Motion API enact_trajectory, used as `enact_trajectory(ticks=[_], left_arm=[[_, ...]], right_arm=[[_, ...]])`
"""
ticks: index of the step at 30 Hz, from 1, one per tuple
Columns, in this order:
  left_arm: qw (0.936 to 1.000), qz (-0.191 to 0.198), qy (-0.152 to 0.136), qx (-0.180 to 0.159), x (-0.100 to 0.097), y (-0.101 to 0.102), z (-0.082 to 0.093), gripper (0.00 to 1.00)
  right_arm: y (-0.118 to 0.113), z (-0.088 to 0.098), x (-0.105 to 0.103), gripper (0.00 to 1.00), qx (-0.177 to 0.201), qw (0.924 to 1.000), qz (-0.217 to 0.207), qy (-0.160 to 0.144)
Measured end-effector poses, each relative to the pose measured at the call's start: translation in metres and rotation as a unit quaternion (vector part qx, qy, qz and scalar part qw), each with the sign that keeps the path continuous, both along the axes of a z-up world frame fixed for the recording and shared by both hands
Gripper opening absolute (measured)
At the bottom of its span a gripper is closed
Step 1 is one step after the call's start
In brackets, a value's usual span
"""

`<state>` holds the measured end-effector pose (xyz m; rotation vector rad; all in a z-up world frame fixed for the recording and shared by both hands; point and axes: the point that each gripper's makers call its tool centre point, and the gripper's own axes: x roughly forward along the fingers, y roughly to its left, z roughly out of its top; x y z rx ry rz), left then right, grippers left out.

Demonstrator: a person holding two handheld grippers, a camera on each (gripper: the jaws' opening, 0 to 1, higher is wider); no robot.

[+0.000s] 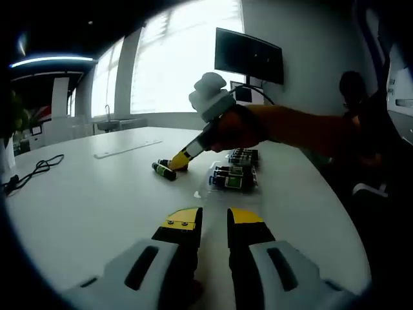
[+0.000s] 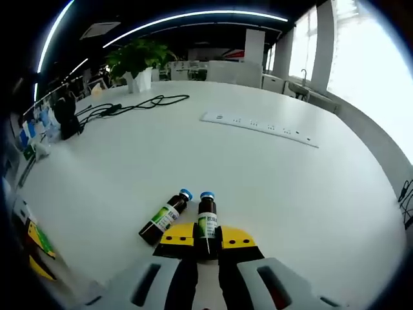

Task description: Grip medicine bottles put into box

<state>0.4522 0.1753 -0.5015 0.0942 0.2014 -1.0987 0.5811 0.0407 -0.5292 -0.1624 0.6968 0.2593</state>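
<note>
Two brown medicine bottles with blue caps and green labels lie side by side on the white table (image 2: 290,181). The right bottle (image 2: 206,223) sits between the yellow-tipped jaws of my right gripper (image 2: 206,237), which press on both its sides. The left bottle (image 2: 164,218) lies free beside it. In the left gripper view, a hand holds the right gripper (image 1: 182,157) down at the bottles (image 1: 164,170). Just to their right is the box (image 1: 235,175) holding several bottles. My left gripper (image 1: 214,219) hovers low over the table in front, open, with nothing between its jaws.
A white power strip (image 2: 258,126) lies farther across the table, with black cables (image 2: 129,106) and a potted plant (image 2: 135,61) beyond. A dark monitor (image 1: 248,57) stands behind the box. Small coloured items (image 2: 39,242) sit at the table's left edge.
</note>
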Motion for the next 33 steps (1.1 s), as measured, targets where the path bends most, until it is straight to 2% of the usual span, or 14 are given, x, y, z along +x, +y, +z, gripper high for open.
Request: enact_trajectory(ticks=[8,23,33], left_arm=[[1.0,0.0,-0.001,0.001,0.0,0.0,0.0,0.1],[1.0,-0.001,0.001,0.001,-0.001,-0.001,-0.001,0.1],[1.0,-0.002,0.002,0.001,-0.001,-0.001,-0.001,0.1]], right_arm=[[0.002,0.015,-0.009,0.07,-0.002,0.9996,0.017,-0.024],[0.009,0.037,-0.027,0.07,0.004,0.9981,0.036,-0.05],[0.02,0.051,-0.054,0.07,0.009,0.9963,0.049,-0.07]])
